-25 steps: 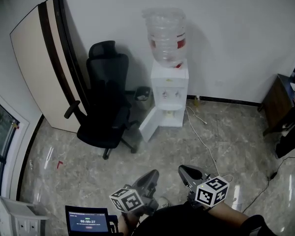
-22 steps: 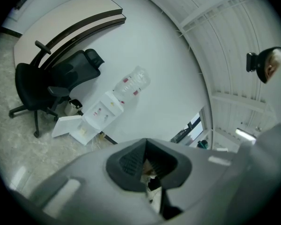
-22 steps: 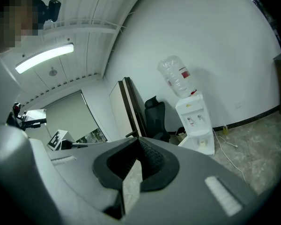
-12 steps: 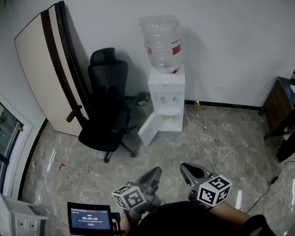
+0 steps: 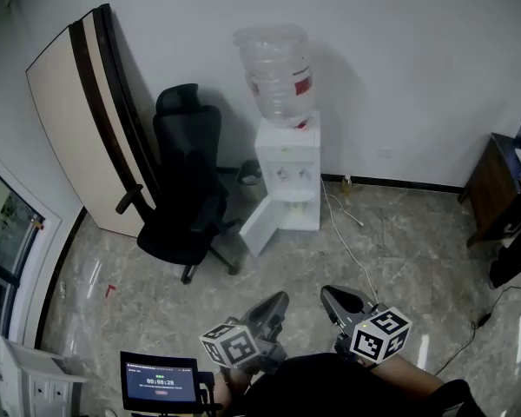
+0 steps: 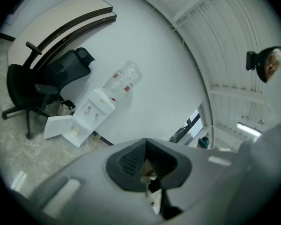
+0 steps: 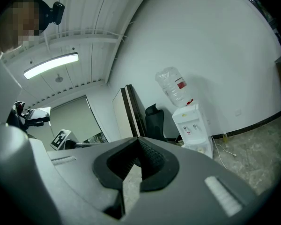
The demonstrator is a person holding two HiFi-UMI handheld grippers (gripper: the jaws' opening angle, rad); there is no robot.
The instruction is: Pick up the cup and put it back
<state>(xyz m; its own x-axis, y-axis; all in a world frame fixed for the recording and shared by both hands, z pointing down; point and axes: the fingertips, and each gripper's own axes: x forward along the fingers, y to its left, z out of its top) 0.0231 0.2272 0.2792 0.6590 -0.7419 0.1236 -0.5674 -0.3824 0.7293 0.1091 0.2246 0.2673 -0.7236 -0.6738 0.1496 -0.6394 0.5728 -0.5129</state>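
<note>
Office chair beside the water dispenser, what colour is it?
Black; the office chair shows best in the head view.

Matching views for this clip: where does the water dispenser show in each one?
Head view: water dispenser upper centre, against the wall.
Left gripper view: water dispenser left of centre, tilted in the picture.
Right gripper view: water dispenser right of centre.
Shared landmark: the black office chair, just left of it in every view.

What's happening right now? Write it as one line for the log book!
grey left gripper: shut, empty | grey right gripper: shut, empty | cup: none in view | ahead: white water dispenser, black office chair
</note>
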